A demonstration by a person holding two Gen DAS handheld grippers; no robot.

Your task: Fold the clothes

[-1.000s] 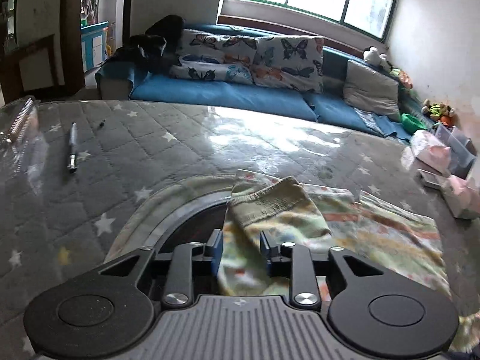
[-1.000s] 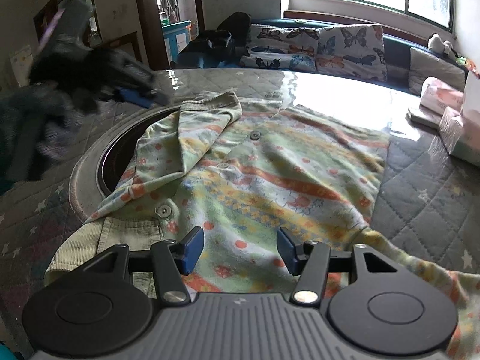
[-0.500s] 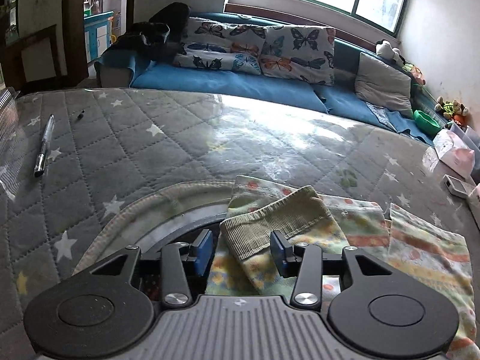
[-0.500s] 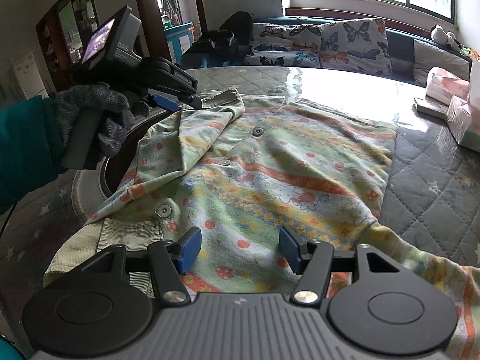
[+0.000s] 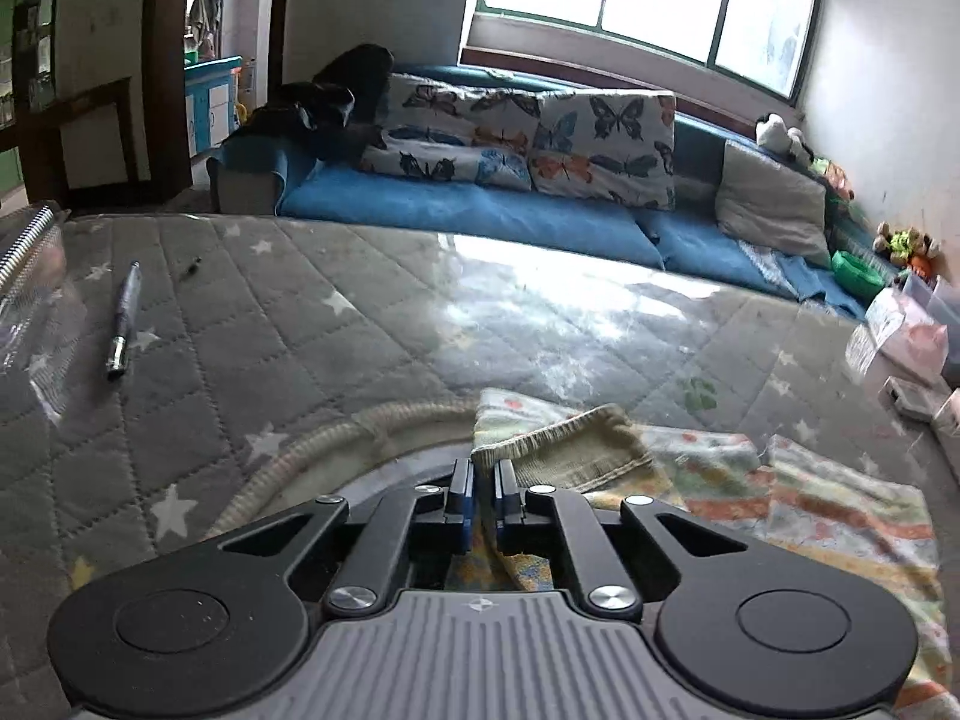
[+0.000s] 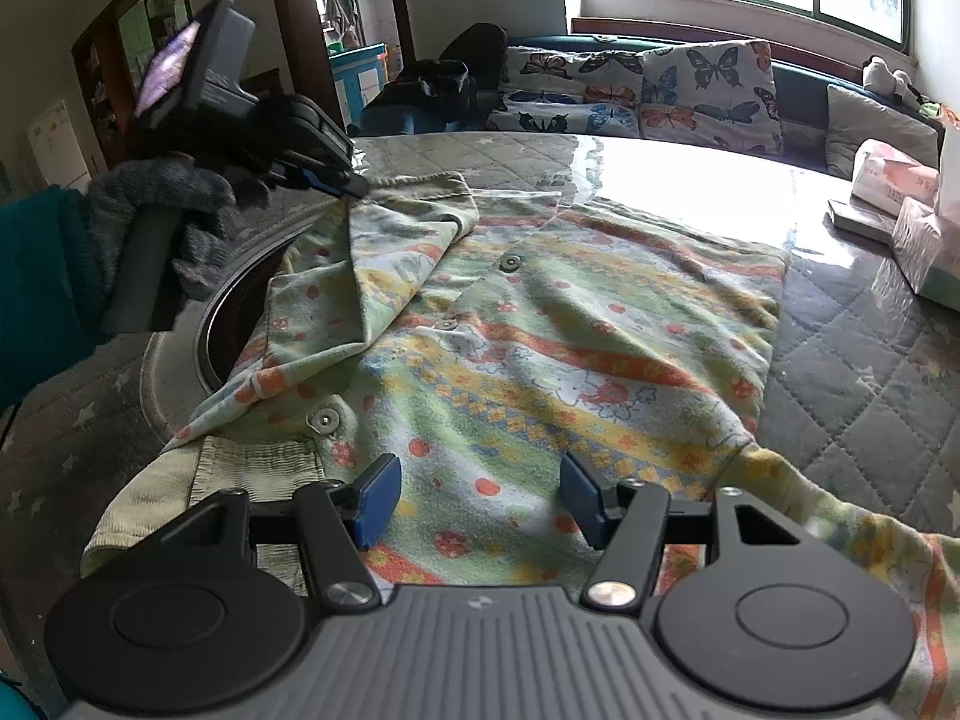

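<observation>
A pale green child's shirt (image 6: 540, 348) with orange and yellow print and snap buttons lies spread on the quilted grey table. My left gripper (image 5: 483, 501) is shut on the shirt's collar edge (image 5: 558, 450) at its far left corner; it also shows in the right wrist view (image 6: 342, 183), lifting that corner so the cloth tents. My right gripper (image 6: 474, 501) is open, just above the shirt's near hem, holding nothing.
A round dark opening with a pale rim (image 6: 240, 294) sits under the shirt's left side. A pen (image 5: 123, 318) and a spiral notebook (image 5: 24, 252) lie at left. Tissue packs and boxes (image 6: 912, 210) stand at right. A blue sofa (image 5: 480, 210) is behind.
My left gripper has shut on the shirt's collar edge and lifted it. My right gripper has stayed open over the hem.
</observation>
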